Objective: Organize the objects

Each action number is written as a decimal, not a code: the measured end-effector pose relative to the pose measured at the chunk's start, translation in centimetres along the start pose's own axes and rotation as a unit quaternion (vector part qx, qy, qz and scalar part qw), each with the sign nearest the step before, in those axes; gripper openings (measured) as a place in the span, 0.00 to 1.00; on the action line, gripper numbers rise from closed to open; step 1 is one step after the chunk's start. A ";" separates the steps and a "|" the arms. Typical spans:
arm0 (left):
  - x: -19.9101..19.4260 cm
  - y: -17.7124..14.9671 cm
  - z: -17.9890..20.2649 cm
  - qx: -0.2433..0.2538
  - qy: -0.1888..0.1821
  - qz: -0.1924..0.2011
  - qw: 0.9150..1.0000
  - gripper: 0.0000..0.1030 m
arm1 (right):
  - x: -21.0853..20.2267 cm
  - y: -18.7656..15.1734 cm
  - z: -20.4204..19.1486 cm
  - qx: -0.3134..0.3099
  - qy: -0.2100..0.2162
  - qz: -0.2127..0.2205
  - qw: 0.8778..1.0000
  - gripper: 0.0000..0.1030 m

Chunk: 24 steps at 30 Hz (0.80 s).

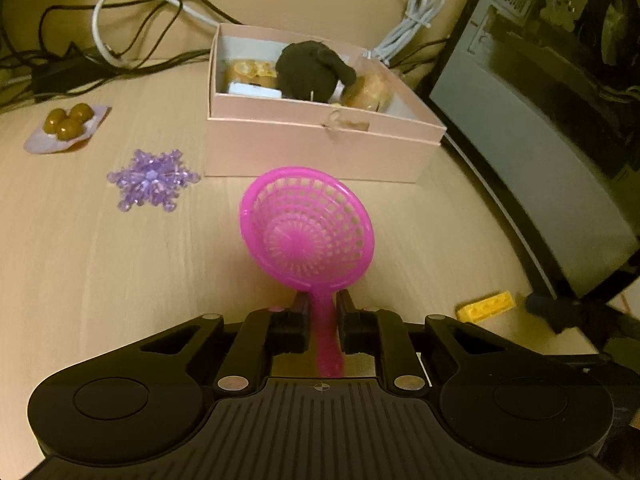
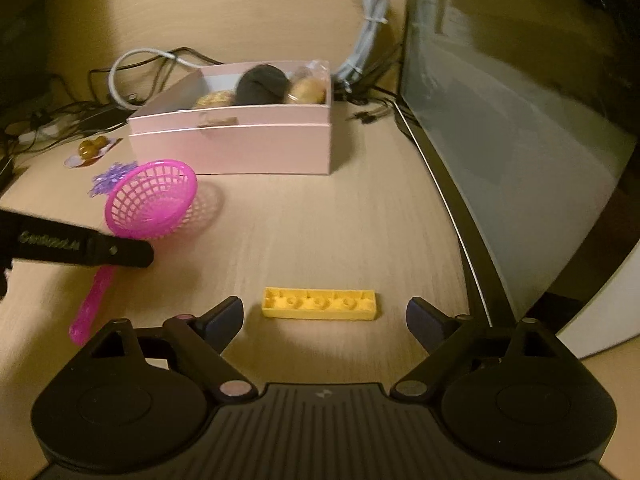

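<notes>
Left tongs (image 1: 322, 312) pinching the pink strainer (image 1: 308, 232) by its thin handle; looks light, flexy plastic. Right tongs (image 2: 325, 316) spread wide.

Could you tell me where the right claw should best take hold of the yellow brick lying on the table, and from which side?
Grip the yellow brick across its ends, coming straight down from above. It lies flat on the table, hollow side up, its length spanning crosswise between the open right claw, whose fingers already flank both ends. Nothing crowds it.
</notes>
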State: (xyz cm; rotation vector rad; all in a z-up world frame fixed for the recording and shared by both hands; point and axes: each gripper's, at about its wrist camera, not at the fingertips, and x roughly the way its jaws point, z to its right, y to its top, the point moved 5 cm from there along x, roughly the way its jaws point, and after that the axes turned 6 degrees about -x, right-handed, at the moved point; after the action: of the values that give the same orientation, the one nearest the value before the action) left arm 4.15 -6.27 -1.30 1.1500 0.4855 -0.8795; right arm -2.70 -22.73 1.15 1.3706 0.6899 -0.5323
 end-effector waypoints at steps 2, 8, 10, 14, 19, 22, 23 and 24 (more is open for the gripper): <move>0.0 -0.2 0.1 -0.002 -0.009 -0.002 1.000 0.15 | 0.4 -0.1 0.1 0.010 0.012 -0.003 1.000 0.86; -1.0 -0.7 -0.3 0.006 -0.002 0.003 1.000 0.15 | -0.2 0.5 -1.3 -0.030 0.023 0.012 0.999 0.61; -1.8 -0.7 -0.5 0.011 -0.002 0.011 1.000 0.15 | -0.9 0.8 -1.6 -0.044 0.025 0.022 0.998 0.61; -4.1 0.8 -0.2 0.026 -0.014 0.049 0.998 0.15 | -2.4 1.3 -1.7 -0.056 0.030 0.042 0.997 0.61; -4.8 7.6 1.2 0.038 -0.021 0.110 0.993 0.15 | -3.3 2.4 -1.3 -0.048 0.029 0.057 0.997 0.61; -3.6 12.8 2.3 0.037 -0.029 0.151 0.988 0.15 | -3.6 2.9 -1.2 -0.045 0.025 0.063 0.997 0.61; -3.0 14.5 2.7 0.037 -0.030 0.164 0.985 0.15 | -3.7 2.9 -1.3 -0.045 0.022 0.064 0.997 0.61; -2.1 16.0 2.8 0.034 -0.031 0.171 0.984 0.15 | -3.7 3.0 -1.3 -0.046 0.018 0.064 0.997 0.61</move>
State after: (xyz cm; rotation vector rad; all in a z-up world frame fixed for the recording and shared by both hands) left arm 15.54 -5.93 10.54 1.2207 0.1974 -0.6342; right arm -3.32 -21.22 5.79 1.3304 0.6431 -0.3701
